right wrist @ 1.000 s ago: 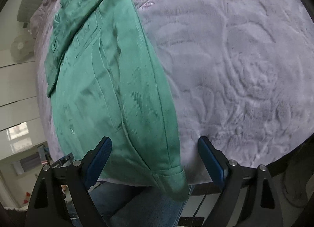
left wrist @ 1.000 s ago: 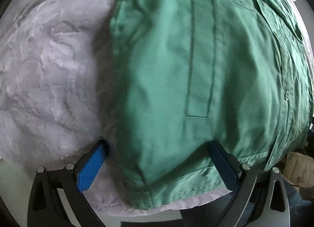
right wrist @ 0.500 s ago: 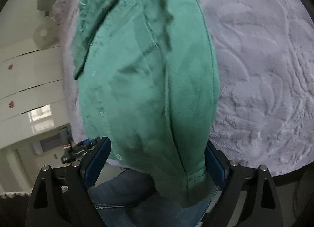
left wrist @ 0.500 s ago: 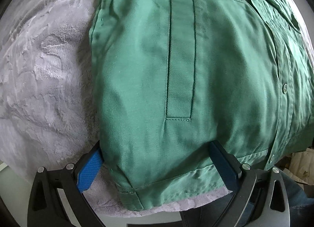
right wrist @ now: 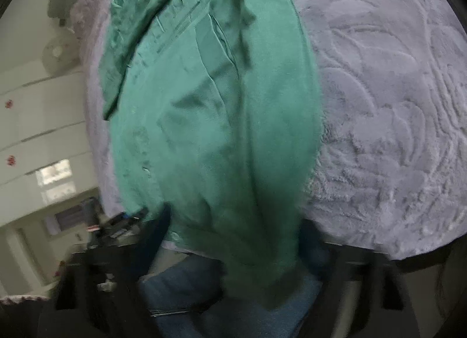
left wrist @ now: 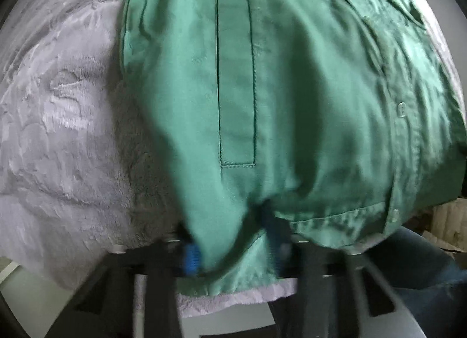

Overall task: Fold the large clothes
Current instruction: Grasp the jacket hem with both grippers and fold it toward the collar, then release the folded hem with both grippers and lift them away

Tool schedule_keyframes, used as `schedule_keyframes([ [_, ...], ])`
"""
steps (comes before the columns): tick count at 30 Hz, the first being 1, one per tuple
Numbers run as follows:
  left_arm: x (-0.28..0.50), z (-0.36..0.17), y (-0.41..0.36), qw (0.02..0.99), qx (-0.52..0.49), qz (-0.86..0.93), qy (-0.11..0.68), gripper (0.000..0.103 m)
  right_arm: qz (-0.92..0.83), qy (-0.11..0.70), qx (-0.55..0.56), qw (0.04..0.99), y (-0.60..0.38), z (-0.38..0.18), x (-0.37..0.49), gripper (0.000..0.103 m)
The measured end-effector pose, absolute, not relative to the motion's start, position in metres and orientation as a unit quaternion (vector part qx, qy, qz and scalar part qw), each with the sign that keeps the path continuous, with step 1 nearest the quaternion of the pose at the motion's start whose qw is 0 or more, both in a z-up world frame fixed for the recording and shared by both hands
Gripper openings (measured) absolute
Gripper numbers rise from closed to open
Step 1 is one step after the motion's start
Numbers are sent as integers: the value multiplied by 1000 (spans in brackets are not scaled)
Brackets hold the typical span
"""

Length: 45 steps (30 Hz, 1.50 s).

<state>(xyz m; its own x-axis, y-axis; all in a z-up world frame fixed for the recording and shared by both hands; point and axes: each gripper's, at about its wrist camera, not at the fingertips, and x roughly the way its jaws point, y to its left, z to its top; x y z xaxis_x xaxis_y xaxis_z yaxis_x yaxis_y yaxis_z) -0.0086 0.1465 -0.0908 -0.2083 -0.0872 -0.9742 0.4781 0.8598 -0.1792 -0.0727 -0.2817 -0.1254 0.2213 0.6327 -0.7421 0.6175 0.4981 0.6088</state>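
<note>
— Where's the shirt?

— Green shirt [left wrist: 292, 89] lies on the grey blanket [left wrist: 64, 139] on the bed, hem at the near edge, collar far.

— Your left gripper [left wrist: 230, 244]?

— Fingers closing — the hem is bunched between the blue pads, pressed.

— The right gripper [right wrist: 233, 238]?

— Closing too, the shirt's side edge between the fingers. Blurred; the cloth looks pinched. My jeans [right wrist: 186, 288] show below.

Bed covered by grey embossed plush blanket [left wrist: 67, 145]; green jacket [left wrist: 306, 98] lies directly on it at near edge, hem hanging over, bare blanket either side.
</note>
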Motion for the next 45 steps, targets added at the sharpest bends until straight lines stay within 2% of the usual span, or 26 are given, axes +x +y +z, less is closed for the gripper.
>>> schedule_keyframes([
  [1, -3, -85, 149, 613, 114, -233, 747, 12, 3, 629, 500, 595, -281, -126, -73, 14],
  [6, 29, -42, 173, 602, -22, -266, 752, 10, 46, 565, 558, 606, -286, -105, -72, 14],
  [12, 67, 2, 191, 635, -118, -300, 702, 10, 100, 448, 621, 636, -308, -56, -43, 12],
  [16, 121, 25, 184, 668, -178, -303, 656, 10, 115, 370, 651, 652, -333, -32, 1, 12],
  [22, 233, 14, 147, 733, -175, -264, 602, 10, 99, 318, 669, 664, -383, -35, 92, 12],
  [28, 314, -60, 84, 752, -130, -191, 617, 10, 23, 350, 679, 645, -433, -96, 183, 12],
  [32, 325, -98, 60, 747, -72, -152, 643, 10, -40, 402, 672, 621, -442, -146, 220, 12],
  [37, 324, -98, 66, 740, -65, -155, 651, 15, -51, 378, 716, 585, -446, -172, 222, 16],
  [38, 323, -91, 72, 742, -67, -161, 648, 23, -45, 374, 720, 582, -446, -172, 221, 17],
  [39, 321, -85, 76, 746, -66, -162, 642, 30, -38, 371, 724, 580, -447, -170, 220, 23],
  [40, 318, -74, 80, 756, -59, -158, 632, 62, -34, 367, 726, 581, -448, -166, 215, 36],
  [41, 313, -62, 84, 777, -38, -135, 614, 100, -31, 359, 725, 588, -452, -158, 210, 44],
  [42, 310, -50, 86, 796, -23, -117, 593, 103, -29, 350, 720, 598, -455, -151, 207, 64],
  [43, 305, -39, 88, 814, -10, -114, 569, 103, -22, 340, 710, 616, -458, -140, 206, 69],
  [45, 301, -26, 91, 823, 23, -114, 557, 103, -15, 343, 685, 642, -460, -122, 206, 69],
])
